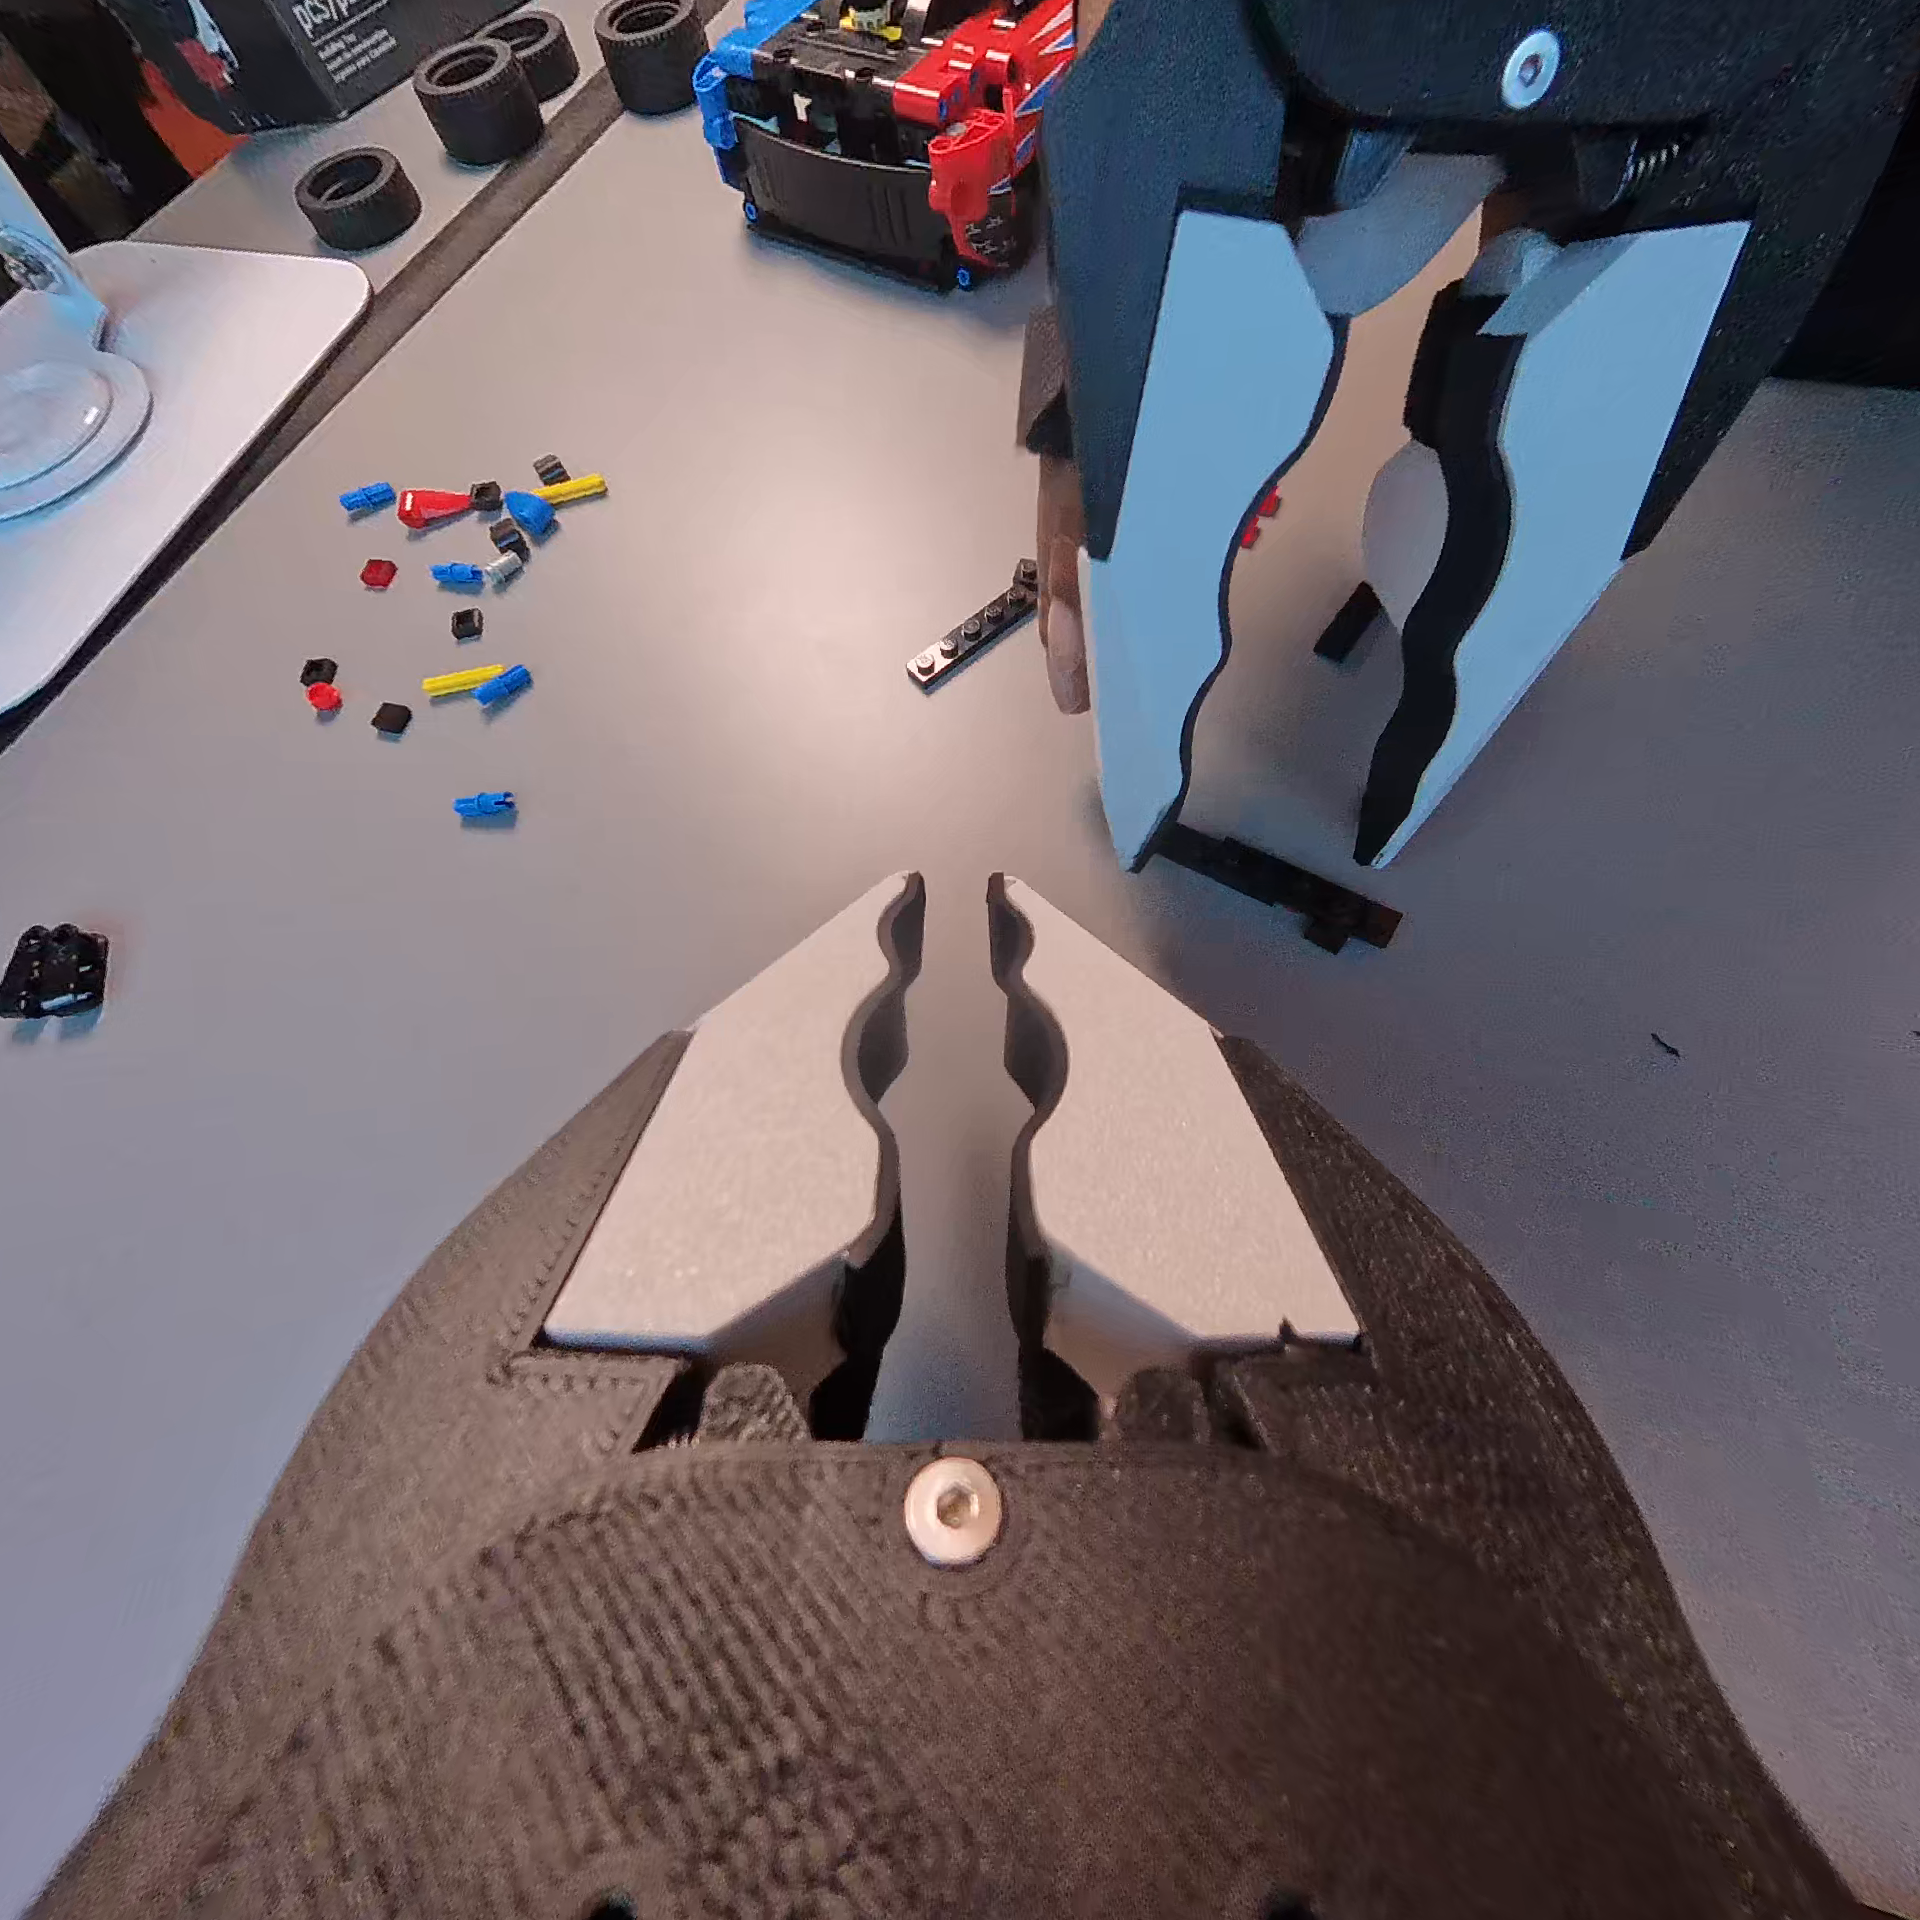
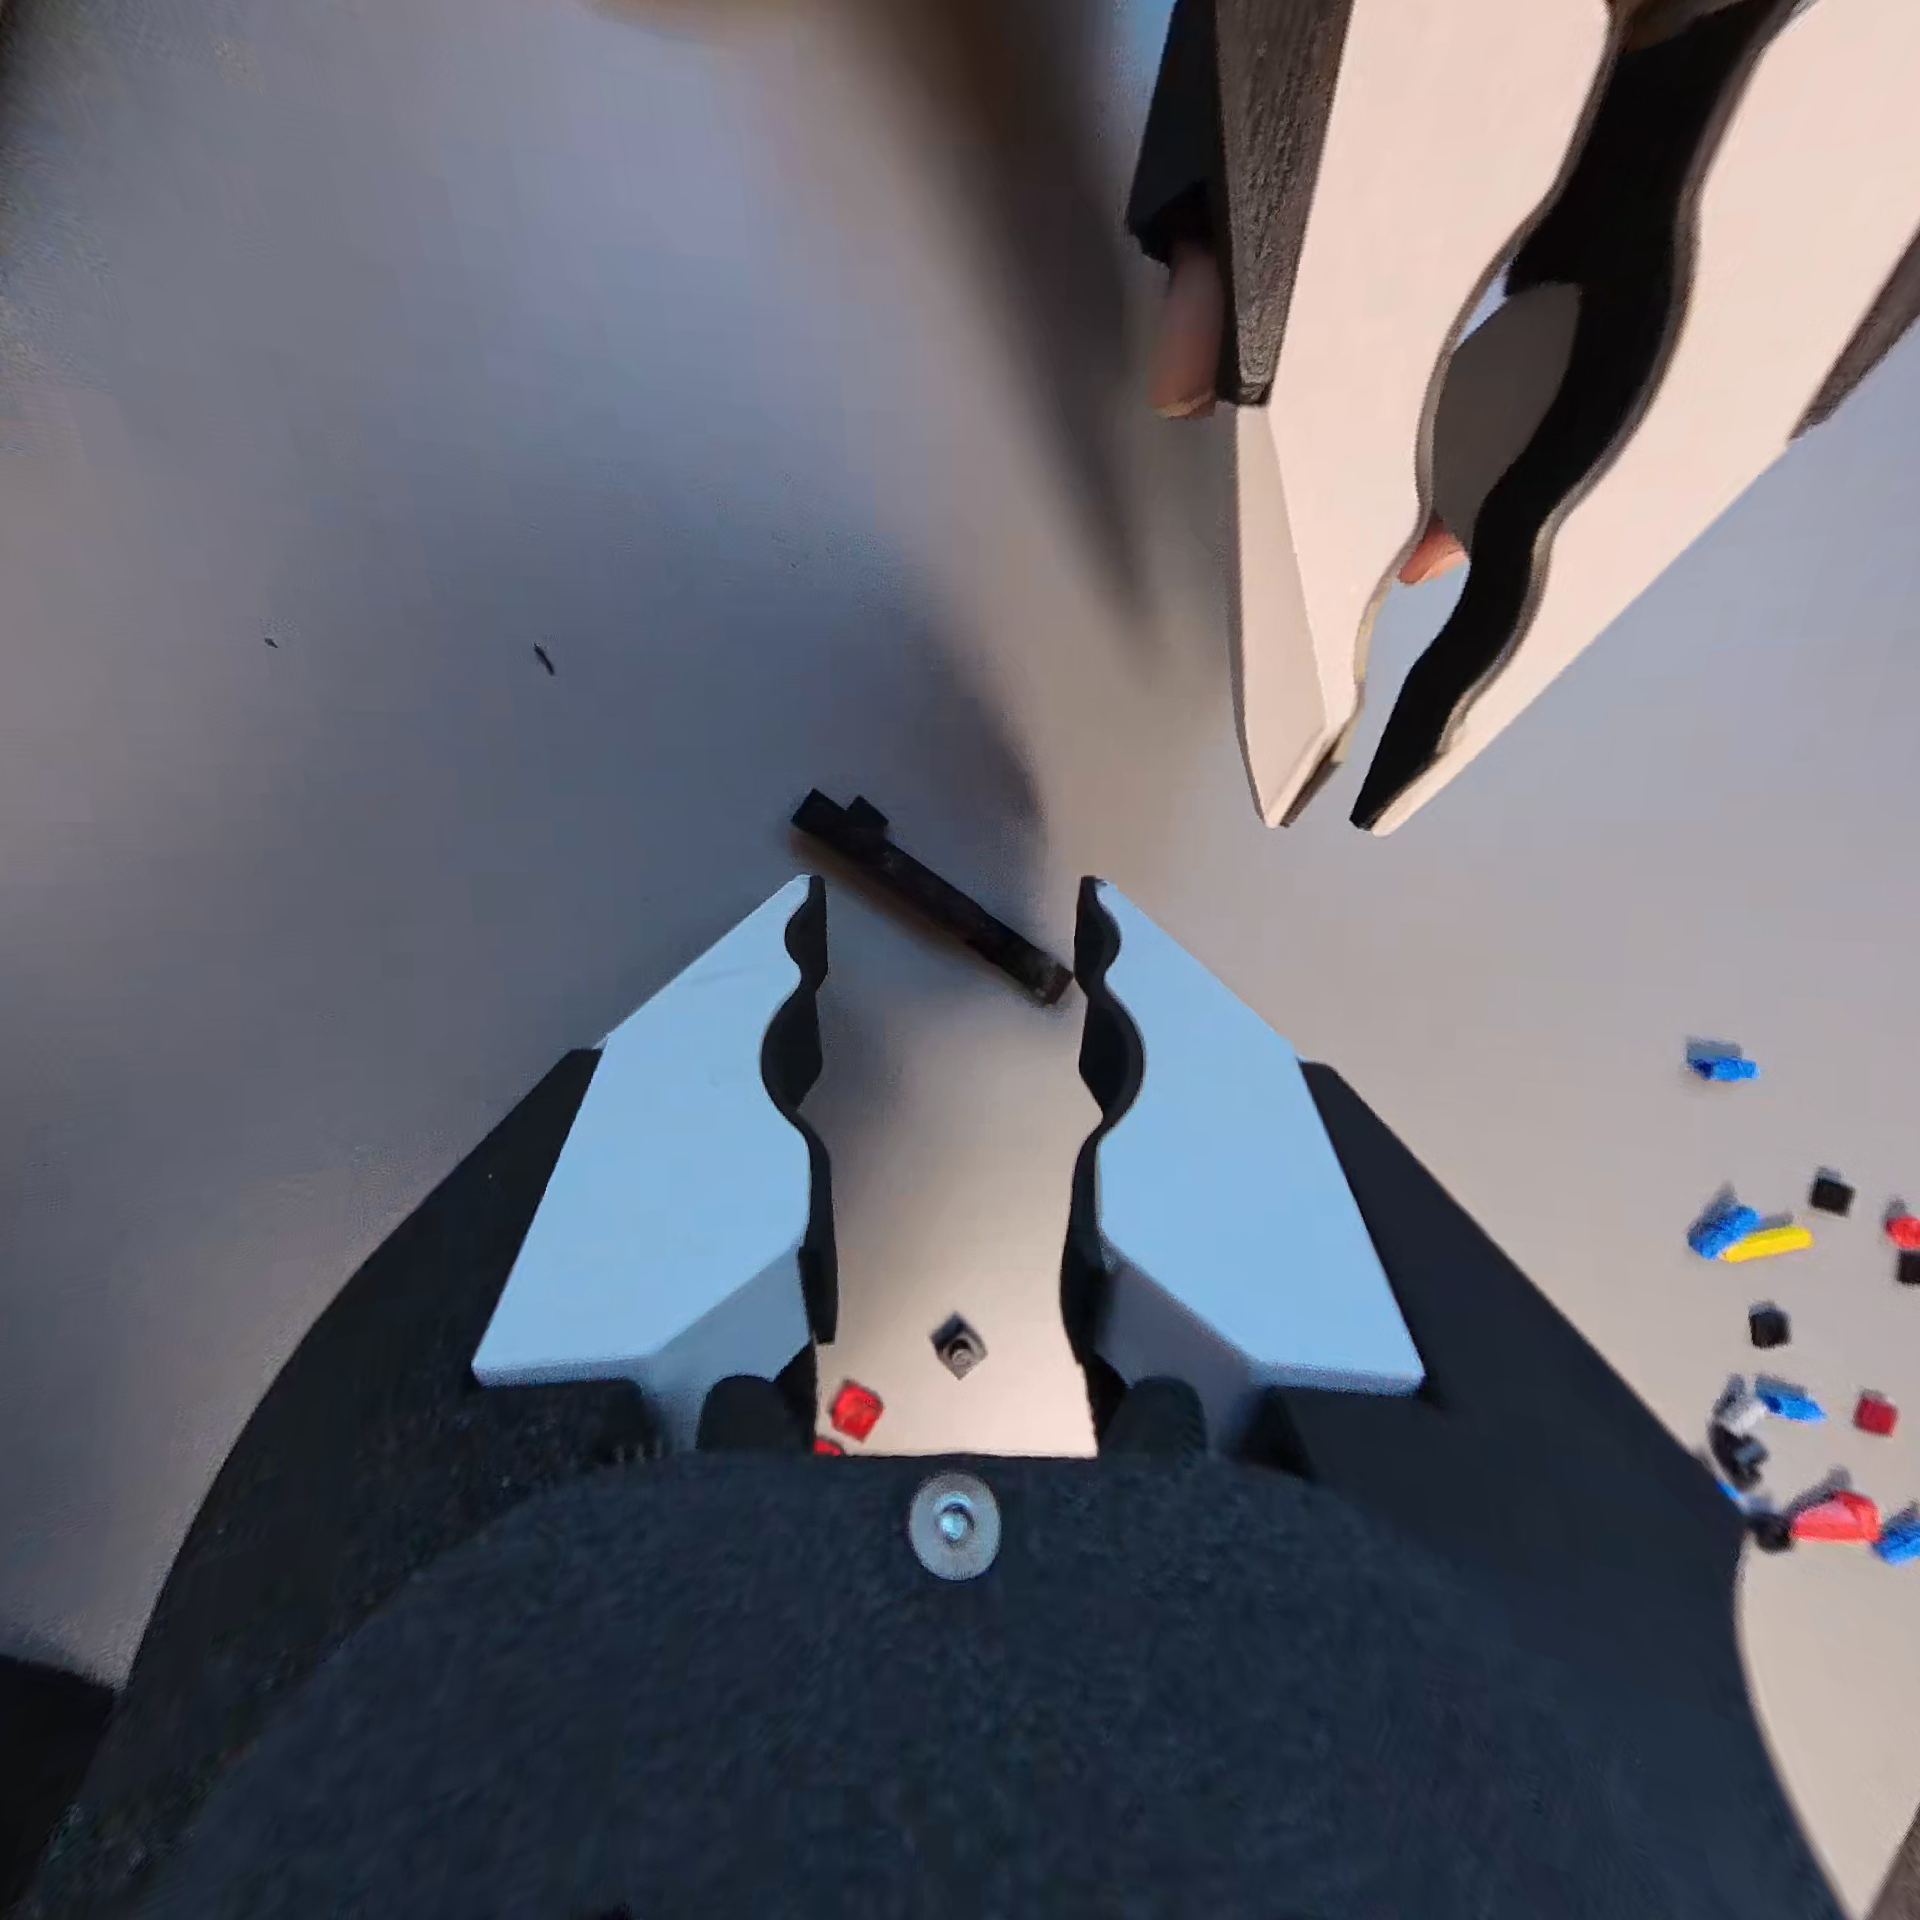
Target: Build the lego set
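Observation:
A long black lego plate (image 2: 935, 909) lies flat on the grey table. My right gripper (image 2: 951, 883) is open, its fingertips on either side of the plate just above the table, not closed on it. In the left wrist view the right gripper (image 1: 1257, 862) comes down from the upper right over the same plate (image 1: 1288, 899). My left gripper (image 1: 958, 883) is empty, its jaws a narrow gap apart, just short of the plate; it also shows in the right wrist view (image 2: 1325, 823). The part-built red, blue and black lego car (image 1: 883, 135) stands at the far side.
Small loose blue, red, yellow and black pieces (image 1: 468, 582) lie scattered left of centre. A second black studded plate (image 1: 971, 639), black tyres (image 1: 478, 99), a dark box (image 1: 312, 52), a white tray (image 1: 187, 343) and a black piece (image 1: 52, 971) are around. A black stud piece (image 2: 958, 1345) lies under my right gripper.

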### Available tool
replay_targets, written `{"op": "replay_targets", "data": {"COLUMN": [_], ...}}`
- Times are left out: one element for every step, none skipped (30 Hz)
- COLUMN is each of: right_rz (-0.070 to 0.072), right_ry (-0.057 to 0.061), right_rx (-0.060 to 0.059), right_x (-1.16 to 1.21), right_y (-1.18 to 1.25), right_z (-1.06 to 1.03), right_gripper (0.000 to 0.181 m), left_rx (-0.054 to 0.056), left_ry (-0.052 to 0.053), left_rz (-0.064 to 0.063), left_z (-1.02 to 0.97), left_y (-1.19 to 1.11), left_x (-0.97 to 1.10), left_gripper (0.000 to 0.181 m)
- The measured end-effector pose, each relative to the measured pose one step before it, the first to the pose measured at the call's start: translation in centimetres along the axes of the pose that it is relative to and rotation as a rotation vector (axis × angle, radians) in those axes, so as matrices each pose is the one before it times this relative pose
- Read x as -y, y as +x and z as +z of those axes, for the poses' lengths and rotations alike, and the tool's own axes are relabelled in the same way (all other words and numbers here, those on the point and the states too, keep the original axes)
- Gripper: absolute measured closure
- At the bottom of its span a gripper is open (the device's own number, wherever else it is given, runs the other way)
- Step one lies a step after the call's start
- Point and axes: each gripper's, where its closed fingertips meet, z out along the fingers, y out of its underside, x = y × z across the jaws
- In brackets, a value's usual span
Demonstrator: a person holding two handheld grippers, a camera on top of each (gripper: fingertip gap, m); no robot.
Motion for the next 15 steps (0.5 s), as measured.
{"op": "replay_targets", "data": {"right_rz": [-0.0158, -0.0102, -0.0060, -0.0023, -0.0057, -0.0015, 0.0012, 0.0042, 0.0062, 0.0074, 0.0098, 0.0158, 0.0213, 0.0253, 0.0292], "right_ry": [-0.0309, -0.0293, -0.0200, -0.0123, -0.0194, -0.0155, -0.0120, -0.0074, -0.0056, -0.0055, -0.0070, -0.0067, -0.0045, -0.0013, 0.0034], "right_rx": [0.0298, 0.0271, 0.0281, 0.0261, 0.0141, 0.0120, 0.0155, 0.0104, 0.0069, 0.0009, -0.0015, -0.0055, -0.0139, -0.0140, -0.0098], "right_x": [-0.201, -0.245, -0.156, -0.054, -0.189, -0.149, -0.130, -0.094, -0.132, -0.192, -0.276, -0.345, -0.382, -0.397, -0.358], "right_y": [0.082, 0.084, 0.014, 0.000, 0.131, 0.094, -0.015, 0.027, 0.065, 0.131, 0.161, 0.226, 0.381, 0.382, 0.293], "right_z": [0.301, 0.239, 0.128, 0.010, 0.007, -0.023, -0.018, -0.010, -0.035, -0.059, -0.092, -0.116, -0.133, -0.149, -0.123], "right_gripper": [0.136, 0.136, 0.137, 0.139, 0.142, 0.148, 0.153, 0.158, 0.163, 0.166, 0.170, 0.173, 0.174, 0.175, 0.175], "left_rx": [0.0040, 0.0007, -0.0009, -0.0020, -0.0020, -0.0013, -0.0027, -0.0043, -0.0043, -0.0047, -0.0043, -0.0047, -0.0043, -0.0024, 0.0005], "left_ry": [0.0036, 0.0030, 0.0017, 0.0018, 0.0018, 0.0024, 0.0031, 0.0029, 0.0032, 0.0033, 0.0028, 0.0011, -0.0011, -0.0027, -0.0031], "left_rz": [-0.0031, -0.0052, -0.0056, -0.0042, -0.0037, -0.0034, -0.0035, -0.0035, -0.0029, -0.0020, -0.0014, -0.0002, 0.0024, 0.0052, 0.0077], "left_z": [-0.054, -0.057, -0.062, -0.047, -0.040, -0.016, 0.000, 0.010, 0.011, 0.006, 0.016, 0.022, 0.024, 0.014, 0.014], "left_y": [-0.074, -0.038, -0.027, -0.011, -0.033, -0.054, -0.049, -0.005, -0.006, 0.032, 0.058, 0.077, 0.098, 0.091, 0.065], "left_x": [-0.071, -0.105, -0.122, -0.132, -0.117, -0.108, -0.067, -0.047, -0.019, 0.007, 0.012, 0.001, -0.015, -0.022, -0.022], "left_gripper": [0.172, 0.172, 0.173, 0.173, 0.174, 0.174, 0.174, 0.175, 0.175, 0.175, 0.175, 0.175, 0.175, 0.175, 0.175]}}
